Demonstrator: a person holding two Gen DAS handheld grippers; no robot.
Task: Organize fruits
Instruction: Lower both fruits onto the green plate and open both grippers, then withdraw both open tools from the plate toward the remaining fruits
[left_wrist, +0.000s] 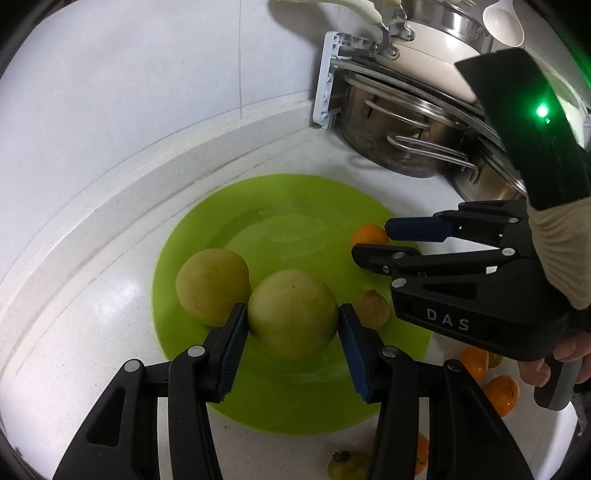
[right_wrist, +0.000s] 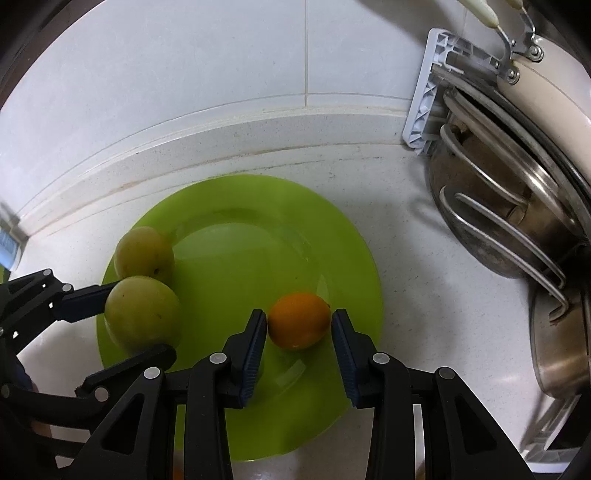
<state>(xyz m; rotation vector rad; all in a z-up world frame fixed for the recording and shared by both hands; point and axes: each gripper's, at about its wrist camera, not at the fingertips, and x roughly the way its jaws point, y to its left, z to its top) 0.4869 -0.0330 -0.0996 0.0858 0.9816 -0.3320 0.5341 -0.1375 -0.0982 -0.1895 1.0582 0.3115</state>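
Note:
A lime green plate (left_wrist: 258, 398) (right_wrist: 236, 206) lies on the white counter. My left gripper (left_wrist: 291, 315) has its pads against both sides of a large green-yellow fruit (left_wrist: 293, 314) (right_wrist: 142, 314) resting on the plate. A second such fruit (left_wrist: 212, 286) (right_wrist: 144, 253) sits just behind it. My right gripper (right_wrist: 299, 325) (left_wrist: 373, 240) straddles a small orange (right_wrist: 299, 319) (left_wrist: 369, 234) on the plate, with small gaps between pads and fruit. A small brownish fruit (left_wrist: 373, 308) sits on the plate's right side.
Several oranges (left_wrist: 502, 393) and a small green fruit (left_wrist: 345, 465) lie on the counter off the plate's near right. Stacked steel pots (left_wrist: 406, 122) (right_wrist: 517, 206) in a rack stand at the back right. The tiled wall (right_wrist: 258, 55) and backsplash ledge run behind the plate.

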